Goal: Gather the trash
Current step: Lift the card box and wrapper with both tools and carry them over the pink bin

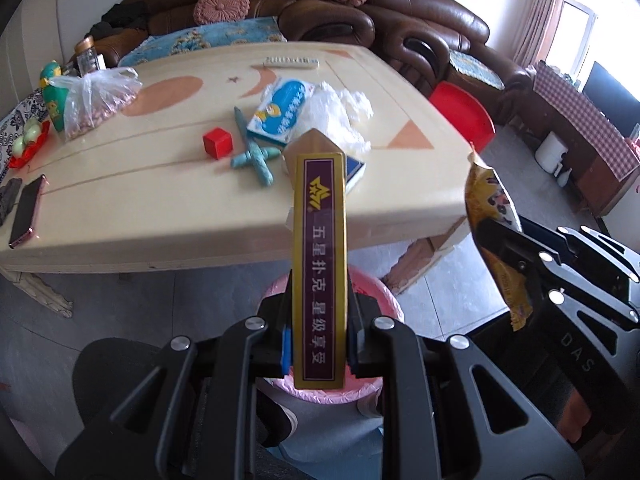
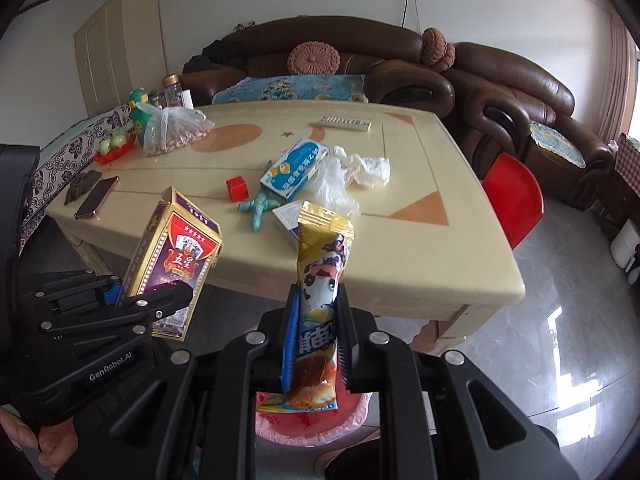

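Note:
My left gripper (image 1: pixel 318 344) is shut on a gold and purple playing card box (image 1: pixel 319 264), which stands upright between its pads. The right wrist view shows the same card box (image 2: pixel 172 264) in the left gripper (image 2: pixel 160 300), off the table's near edge. My right gripper (image 2: pixel 318 320) is shut on a gold snack wrapper (image 2: pixel 320 280) with a cartoon cow. That wrapper (image 1: pixel 488 200) and the right gripper (image 1: pixel 508 248) also show at the right of the left wrist view. A bin with a pink bag liner (image 1: pixel 376 292) (image 2: pixel 320 428) sits on the floor below both grippers.
The cream table (image 1: pixel 120 208) carries a red cube (image 1: pixel 217 143), a teal clay cross (image 1: pixel 256 156), a blue and white box (image 1: pixel 280 110), crumpled white plastic (image 1: pixel 340 116), a phone (image 1: pixel 26 210), a bag of nuts (image 1: pixel 96 100) and a remote (image 1: pixel 291 62). A red stool (image 1: pixel 464 116) stands at its right end.

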Available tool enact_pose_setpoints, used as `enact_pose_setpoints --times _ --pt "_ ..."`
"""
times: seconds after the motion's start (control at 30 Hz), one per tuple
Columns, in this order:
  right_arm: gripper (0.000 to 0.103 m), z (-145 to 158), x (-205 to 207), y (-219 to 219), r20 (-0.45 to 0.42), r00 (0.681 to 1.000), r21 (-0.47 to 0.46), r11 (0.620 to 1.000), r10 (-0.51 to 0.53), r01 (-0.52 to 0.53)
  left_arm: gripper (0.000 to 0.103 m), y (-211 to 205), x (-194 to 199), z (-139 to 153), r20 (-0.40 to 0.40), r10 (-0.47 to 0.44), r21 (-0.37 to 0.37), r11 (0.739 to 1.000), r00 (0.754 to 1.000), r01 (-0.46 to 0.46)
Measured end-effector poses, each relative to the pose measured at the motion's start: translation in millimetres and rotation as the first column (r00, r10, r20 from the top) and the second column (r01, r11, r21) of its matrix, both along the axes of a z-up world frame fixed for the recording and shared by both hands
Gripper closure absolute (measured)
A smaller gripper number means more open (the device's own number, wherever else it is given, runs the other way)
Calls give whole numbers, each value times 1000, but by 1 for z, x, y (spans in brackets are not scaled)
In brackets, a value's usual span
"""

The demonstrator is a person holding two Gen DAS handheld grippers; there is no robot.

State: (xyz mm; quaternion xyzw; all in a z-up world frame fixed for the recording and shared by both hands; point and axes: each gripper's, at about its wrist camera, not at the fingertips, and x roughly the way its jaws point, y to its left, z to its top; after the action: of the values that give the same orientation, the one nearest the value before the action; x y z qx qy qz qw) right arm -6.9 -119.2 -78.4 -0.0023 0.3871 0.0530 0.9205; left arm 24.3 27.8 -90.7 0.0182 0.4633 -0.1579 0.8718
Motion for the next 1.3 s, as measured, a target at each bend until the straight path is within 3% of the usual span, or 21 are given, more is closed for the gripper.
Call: enact_pose_setpoints --times 0.33,0.6,0.87,1.3 --pt "86 -61 27 -1 -153 988 50 998 31 -23 83 -11 22 -54 -116 -20 32 999 993 24" --pt "86 -120 41 5 -285 957 85 996 56 -33 83 -21 27 -111 -227 -40 71 996 973 58" --pt "86 -176 61 1 -406 912 125 992 49 2 83 -25 43 -157 -334 -29 79 995 942 59" --pt "86 -277 89 -3 -595 802 121 992 51 27 83 -45 69 -238 -496 -18 125 988 868 92"
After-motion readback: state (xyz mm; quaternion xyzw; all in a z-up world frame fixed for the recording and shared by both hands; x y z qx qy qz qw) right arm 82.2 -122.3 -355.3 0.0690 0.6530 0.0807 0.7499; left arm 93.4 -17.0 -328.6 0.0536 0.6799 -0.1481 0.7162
